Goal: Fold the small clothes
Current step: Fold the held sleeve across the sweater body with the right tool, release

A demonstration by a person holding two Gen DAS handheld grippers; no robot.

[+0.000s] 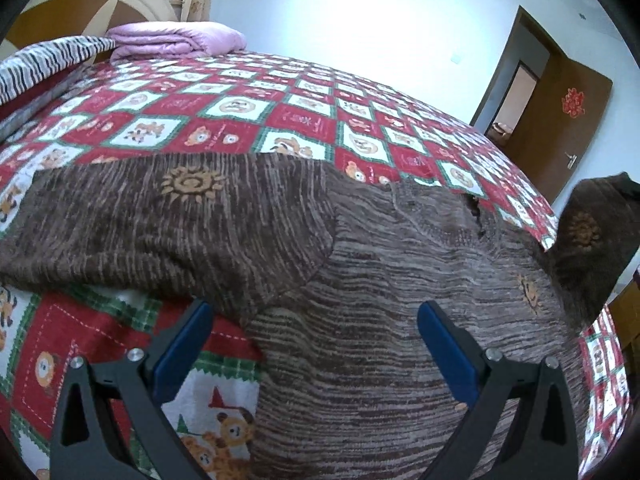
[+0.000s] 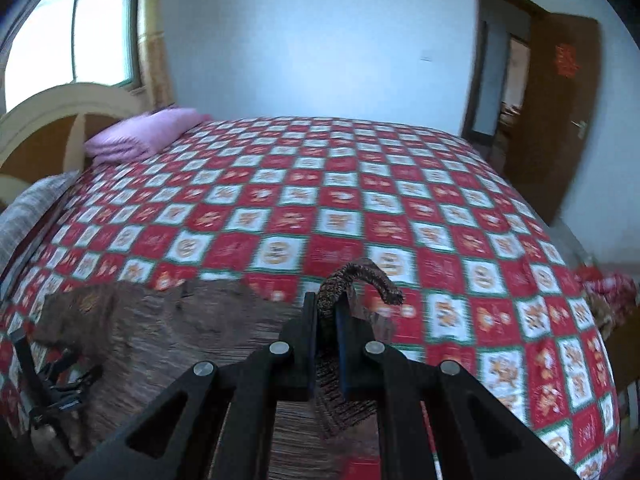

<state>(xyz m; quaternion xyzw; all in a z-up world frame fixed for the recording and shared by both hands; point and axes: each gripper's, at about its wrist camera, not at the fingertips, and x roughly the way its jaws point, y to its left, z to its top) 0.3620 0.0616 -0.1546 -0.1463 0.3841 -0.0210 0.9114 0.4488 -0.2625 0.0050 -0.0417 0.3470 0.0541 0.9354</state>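
Right wrist view: right gripper [image 2: 326,328] clamped on a pinch of the brown striped sweater [image 2: 208,320], a curl of knit poking up past the tips, the cloth lifted off the checked bedspread [image 2: 360,208] on that side. Rest of the garment spread over the near part of the bed, one sleeve [image 1: 132,216] folded across the body, seen best in the left wrist view. Left gripper [image 1: 316,320] low over the sweater's lower body, blue pads [image 1: 448,352] wide apart, nothing between them; whether touching the knit or just above it, hard to tell. Likely mid-fold, with the right side being carried over. Main risk: only a small bite of thick, loose knit in the right jaws, so liable to slip out under the garment's own weight or if swung fast; motion blur in that view hints at speed. Second risk: with no hold on the left, nothing pinning the body, so dragging of the whole sweater across the bedspread instead of a crease forming, and undoing of the already-folded sleeve. Third: soft bed and slack fabric, so a skewed or bunched fold if the lifted part lands off-line. Also possible: snagging at the neckline [image 1: 476,212]. Pink folded quilt [image 2: 140,136] and striped pillow [image 1: 44,64] well apart at the headboard end, no hazard.
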